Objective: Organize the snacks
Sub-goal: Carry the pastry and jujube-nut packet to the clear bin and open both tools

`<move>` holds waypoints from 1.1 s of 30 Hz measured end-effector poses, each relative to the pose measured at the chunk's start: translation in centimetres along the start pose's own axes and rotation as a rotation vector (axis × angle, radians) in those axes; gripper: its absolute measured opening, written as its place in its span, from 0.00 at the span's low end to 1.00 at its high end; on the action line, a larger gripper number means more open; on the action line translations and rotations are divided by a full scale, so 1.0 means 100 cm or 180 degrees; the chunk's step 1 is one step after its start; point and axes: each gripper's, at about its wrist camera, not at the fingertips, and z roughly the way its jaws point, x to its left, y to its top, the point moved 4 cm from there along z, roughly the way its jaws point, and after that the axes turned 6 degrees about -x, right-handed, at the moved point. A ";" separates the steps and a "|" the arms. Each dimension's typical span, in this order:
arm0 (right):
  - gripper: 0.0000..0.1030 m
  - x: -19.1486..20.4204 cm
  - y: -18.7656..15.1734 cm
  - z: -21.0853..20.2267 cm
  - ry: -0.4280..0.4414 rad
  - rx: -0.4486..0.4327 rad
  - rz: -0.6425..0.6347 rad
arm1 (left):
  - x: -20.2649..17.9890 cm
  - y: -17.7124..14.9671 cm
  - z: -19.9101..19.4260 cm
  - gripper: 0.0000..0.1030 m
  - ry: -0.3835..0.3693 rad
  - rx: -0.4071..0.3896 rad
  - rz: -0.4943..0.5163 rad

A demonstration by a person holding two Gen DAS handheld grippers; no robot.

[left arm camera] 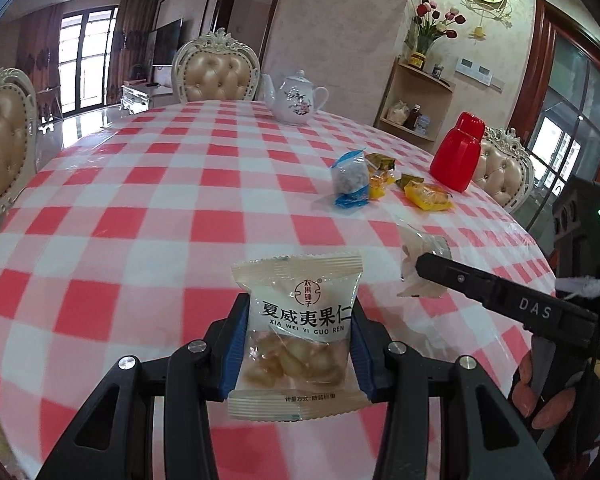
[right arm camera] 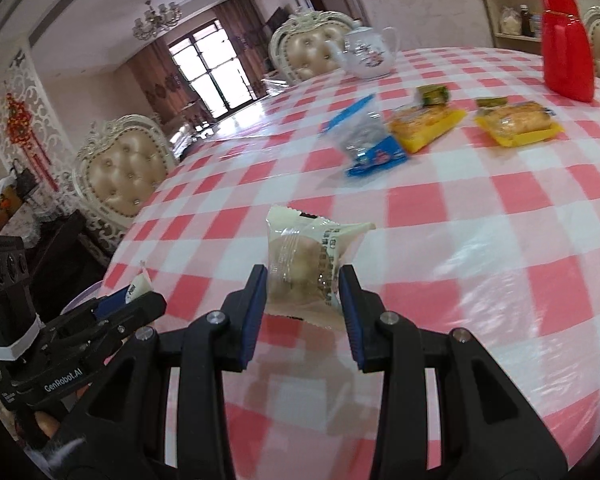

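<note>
Your left claw [left arm camera: 298, 340] is pinching a macadamia packet [left arm camera: 298, 332] by its two side edges, upright and clear of the checked surface [left arm camera: 140, 220], label facing the camera. Your right claw [right arm camera: 302, 312] is pinching a second pale packet [right arm camera: 306, 264], a round pastry in clear wrap, also lifted off the cloth; in the left wrist view it enters from 3 o'clock with that wrapper crumpled at its tip. So both claws are loaded — this reads as the carry step, with each snack picked and none yet set down. The likely destination is the cluster already gathered toward 1 o'clock in the left view: a blue-edged bag [left arm camera: 351, 180], two yellow cake packs [right arm camera: 426, 124] [right arm camera: 518, 124] and small green sweets [right arm camera: 432, 94], all lying near a red flask [left arm camera: 458, 154]. A white teapot [left arm camera: 296, 98] stands farther back at 12 o'clock, well apart from them. Next, you need to bring both packets across to that group and lay them on bare cloth just beside the others, not on top. Keep the two claws from crossing — they sit close together now — and lower each packet before you release, since the light wrappers could slide on the glossy cover.
</note>
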 end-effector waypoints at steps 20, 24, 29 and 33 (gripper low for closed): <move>0.39 0.153 -0.050 0.045 0.0882 0.0447 -0.0603 | 0.122 -0.029 -0.110 0.45 0.0757 -0.0212 -0.0134; 0.39 0.185 -0.063 0.052 0.1072 0.0550 -0.0744 | 0.154 -0.035 -0.132 0.45 0.0983 -0.0259 -0.0190; 0.39 0.225 -0.082 0.057 0.1313 0.0667 -0.0938 | 0.197 -0.046 -0.154 0.45 0.1306 -0.0250 -0.0258; 0.39 0.251 -0.097 0.058 0.1460 0.0729 -0.1110 | 0.225 -0.048 -0.172 0.45 0.1470 -0.0304 -0.0382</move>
